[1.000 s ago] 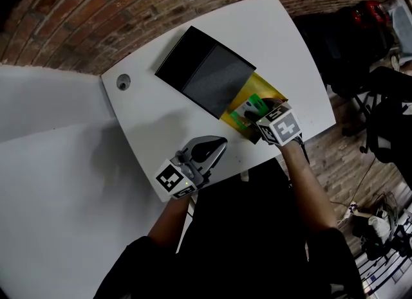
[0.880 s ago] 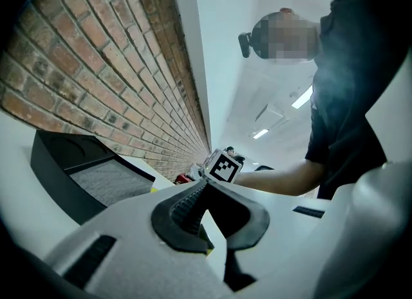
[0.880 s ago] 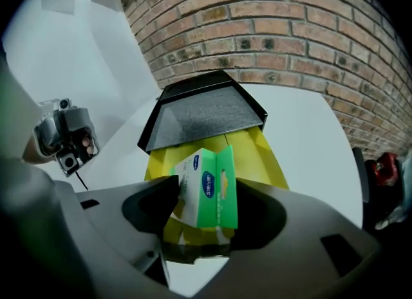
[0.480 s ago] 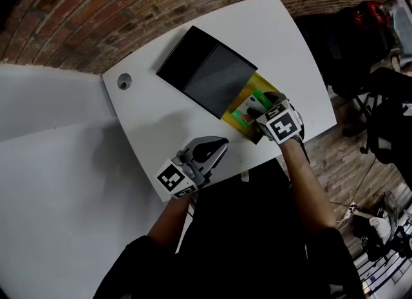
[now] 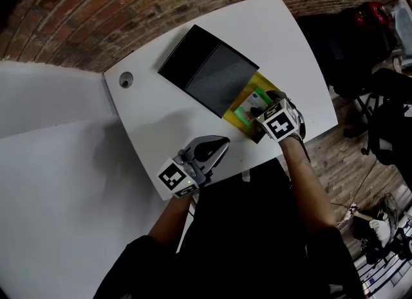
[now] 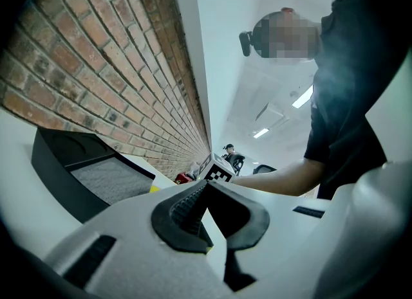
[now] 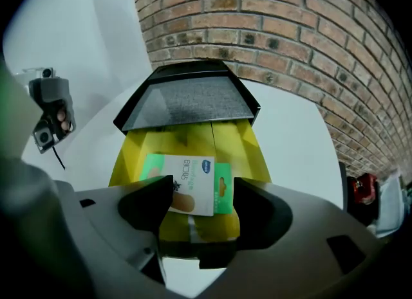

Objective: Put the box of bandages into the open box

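Observation:
The bandage box (image 7: 190, 185), white and green, lies flat on the yellow lining of the open box (image 7: 193, 137). The open box's black lid (image 7: 187, 98) is folded back toward the brick wall. My right gripper (image 7: 203, 193) hovers just over the bandage box. Its jaws are opening, and both pads (image 7: 151, 201) stand clear of the carton's sides. In the head view the bandage box (image 5: 252, 107) shows beside the right gripper (image 5: 262, 112), near the table's right front edge. My left gripper (image 5: 217, 144) rests on the table, shut and holding nothing.
The white table (image 5: 277, 34) has a round cable hole (image 5: 126, 80) at its far left. A brick wall runs behind it. Dark bags and chairs (image 5: 360, 40) stand on the floor to the right. The table's front edge lies close under both grippers.
The right gripper's jaws have spread and let go of the bandage box, which now lies in the yellow-lined box. The left gripper has not moved.

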{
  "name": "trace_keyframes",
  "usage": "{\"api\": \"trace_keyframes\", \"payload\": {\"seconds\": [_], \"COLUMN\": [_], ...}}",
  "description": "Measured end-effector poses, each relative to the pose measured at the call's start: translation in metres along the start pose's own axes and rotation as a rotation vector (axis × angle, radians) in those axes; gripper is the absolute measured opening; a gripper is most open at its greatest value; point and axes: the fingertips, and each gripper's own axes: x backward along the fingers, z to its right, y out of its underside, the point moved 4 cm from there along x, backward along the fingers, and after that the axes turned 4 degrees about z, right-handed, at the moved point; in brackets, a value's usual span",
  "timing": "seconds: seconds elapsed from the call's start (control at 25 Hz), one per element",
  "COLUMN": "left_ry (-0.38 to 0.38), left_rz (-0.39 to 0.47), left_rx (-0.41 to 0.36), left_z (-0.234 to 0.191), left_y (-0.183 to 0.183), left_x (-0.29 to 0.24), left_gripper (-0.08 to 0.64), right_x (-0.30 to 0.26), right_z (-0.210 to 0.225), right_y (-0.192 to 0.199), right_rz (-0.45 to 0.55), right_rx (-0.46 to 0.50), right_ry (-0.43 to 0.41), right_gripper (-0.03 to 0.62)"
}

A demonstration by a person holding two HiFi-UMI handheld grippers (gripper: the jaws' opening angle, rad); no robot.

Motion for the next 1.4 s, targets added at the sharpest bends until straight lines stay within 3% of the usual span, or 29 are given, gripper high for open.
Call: {"api": "trace_keyframes", "payload": {"seconds": [0.36,0.48,0.6,0.88,1.08,1.4], "left_ry": [-0.017,-0.011,-0.006,0.005,0.017,-0.004], "left_rz": [-0.002,-0.008,0.001,-0.006,0.007,0.002], "left_rx": [0.008,-0.001,-0.022,-0.092,-0.140,-0.235], "left_z": [-0.002,-0.002,0.000,0.006,0.017,0.049], "left_y": [0.000,-0.005,-0.012,-0.034,-0.055,-0.085], "left_x": [0.004,0.002,0.000,-0.008,-0.017,-0.029], "left_gripper": [0.015,0.015,0.015,0.015,0.015,0.015], "right_x": [0.008,0.018,0.031,0.077,0.128,0.231], "right_z": [-0.005,-0.010,-0.012,-0.024,-0.038,-0.054], "right_y": [-0.006,-0.016,-0.026,-0.051,-0.071,-0.096], "right_rz": [0.053,0.108,0.165,0.304,0.462,0.895], "right_rx": [-0.006,0.000,0.005,0.005,-0.004,-0.016], "right_ry": [-0.025,-0.047,-0.049,-0.088,-0.160,-0.355], "right_gripper": [0.287,0.217,0.108,0.019,0.006,0.005]}}
